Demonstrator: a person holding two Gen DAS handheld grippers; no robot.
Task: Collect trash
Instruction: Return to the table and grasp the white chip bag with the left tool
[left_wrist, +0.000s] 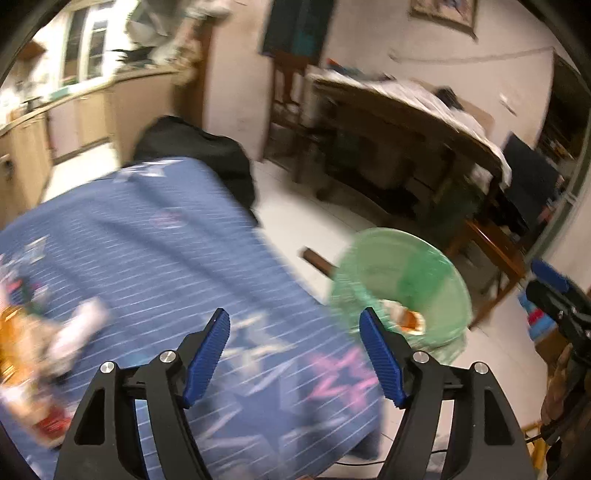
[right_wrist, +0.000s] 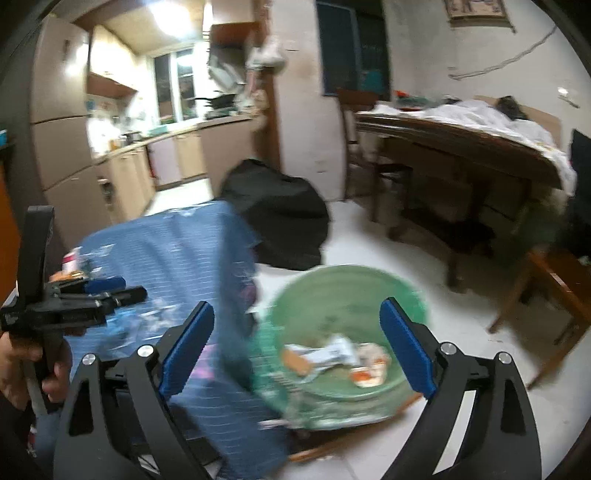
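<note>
Jaws, right gripper (right_wrist: 299, 352): spread wide, nothing between the pads; poised above the green bin (right_wrist: 413, 295), a position that suits a drop into it.
Jaws, left gripper (left_wrist: 295, 362): spread, empty; over the edge of the blue-clothed surface (left_wrist: 155, 258).
Trash in bin: wrappers (right_wrist: 332, 356) lie on the bin floor.
Trash remaining: blurred packets (left_wrist: 26, 332) at the surface's far left.
Bin placement: on the floor just beside the surface, which keeps transfers short.
Next step, judged: return for the remaining packets.
</note>
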